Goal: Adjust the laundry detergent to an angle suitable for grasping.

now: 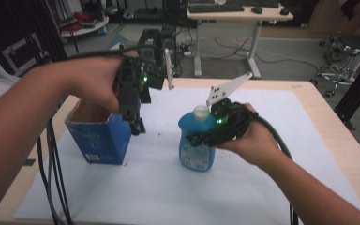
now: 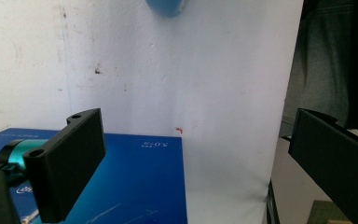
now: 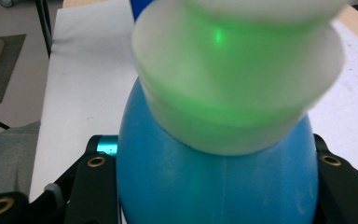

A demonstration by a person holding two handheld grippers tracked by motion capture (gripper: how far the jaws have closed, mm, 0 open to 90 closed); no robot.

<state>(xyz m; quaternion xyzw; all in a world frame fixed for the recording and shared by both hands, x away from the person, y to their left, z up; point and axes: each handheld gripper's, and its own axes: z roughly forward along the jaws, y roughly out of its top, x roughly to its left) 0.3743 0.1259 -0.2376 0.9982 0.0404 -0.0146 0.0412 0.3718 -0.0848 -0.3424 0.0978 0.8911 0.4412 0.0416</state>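
A blue bottle (image 1: pixel 197 157) with a white cap (image 1: pixel 200 111) stands upright in the middle of the white mat. My right gripper (image 1: pixel 198 138) comes in from the right and is shut on its upper body. In the right gripper view the blue body (image 3: pixel 214 163) sits between both jaws under the cap (image 3: pixel 233 79). A blue box (image 1: pixel 101 138) with an open top stands to the left. My left gripper (image 1: pixel 138 125) points down beside the box's right edge. Its jaws stand open with nothing between them (image 2: pixel 196 154), above the box (image 2: pixel 135 177).
A white mat (image 1: pixel 272 140) covers a wooden table (image 1: pixel 328 117). Black cables (image 1: pixel 51 178) hang off the table's left side. Beyond the far edge stand a desk (image 1: pixel 234 14) and a wheeled stool (image 1: pixel 351 51).
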